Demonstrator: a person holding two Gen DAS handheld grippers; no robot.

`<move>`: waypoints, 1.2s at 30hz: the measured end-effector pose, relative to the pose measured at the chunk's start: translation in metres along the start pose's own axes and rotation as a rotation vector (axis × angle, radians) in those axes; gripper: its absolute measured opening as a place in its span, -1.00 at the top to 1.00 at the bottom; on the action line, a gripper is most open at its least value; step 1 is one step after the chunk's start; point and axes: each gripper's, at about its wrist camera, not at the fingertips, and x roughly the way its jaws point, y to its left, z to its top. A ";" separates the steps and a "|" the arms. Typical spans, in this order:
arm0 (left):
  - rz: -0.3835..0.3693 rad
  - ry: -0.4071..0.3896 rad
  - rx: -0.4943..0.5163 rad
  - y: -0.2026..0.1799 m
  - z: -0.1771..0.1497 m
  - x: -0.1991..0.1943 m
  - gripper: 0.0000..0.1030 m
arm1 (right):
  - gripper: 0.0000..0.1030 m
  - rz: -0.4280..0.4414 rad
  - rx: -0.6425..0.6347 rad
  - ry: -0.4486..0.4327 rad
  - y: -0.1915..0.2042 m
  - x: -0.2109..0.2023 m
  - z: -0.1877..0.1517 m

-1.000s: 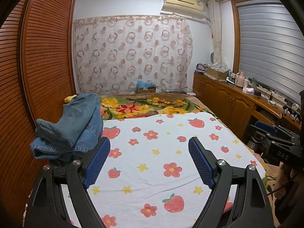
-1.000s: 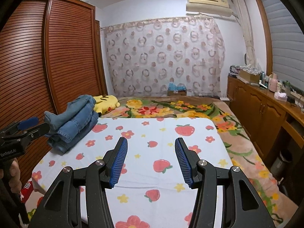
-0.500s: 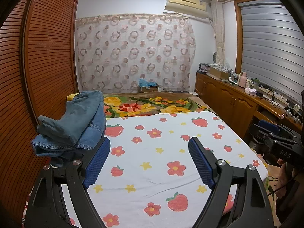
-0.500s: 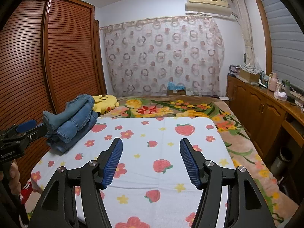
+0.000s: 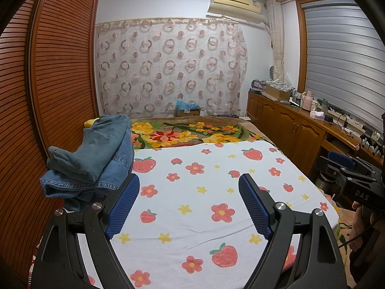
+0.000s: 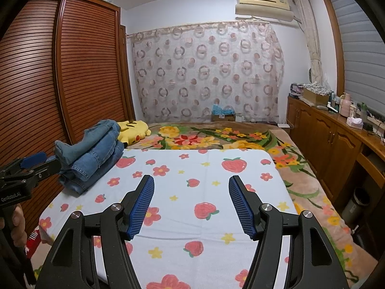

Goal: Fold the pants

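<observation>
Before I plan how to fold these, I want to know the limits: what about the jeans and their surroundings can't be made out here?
- Near end of the jeans, left wrist view: hidden behind the left gripper's frame.
- Number of garments in the pile, right wrist view: layers overlap, cannot tell.
- Yellow plush toy, right wrist view: partly behind the denim.
- Items on the sideboard: too small to name.
</observation>
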 end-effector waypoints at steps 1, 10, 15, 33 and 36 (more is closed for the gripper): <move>0.000 -0.001 -0.001 0.001 0.000 0.000 -0.65 | -0.29 0.000 0.000 0.000 0.000 0.000 0.000; 0.001 0.001 0.000 0.000 0.000 0.000 -0.64 | -0.30 0.002 -0.001 -0.002 -0.002 -0.001 -0.001; 0.000 0.001 0.000 0.000 0.000 0.000 -0.65 | -0.30 0.003 -0.002 -0.003 -0.001 -0.001 -0.001; 0.000 0.000 0.000 0.000 -0.001 0.000 -0.65 | -0.30 0.002 -0.003 -0.006 -0.001 -0.003 -0.001; -0.001 0.000 0.000 0.000 -0.001 0.000 -0.65 | -0.30 0.002 -0.003 -0.006 -0.001 -0.003 -0.001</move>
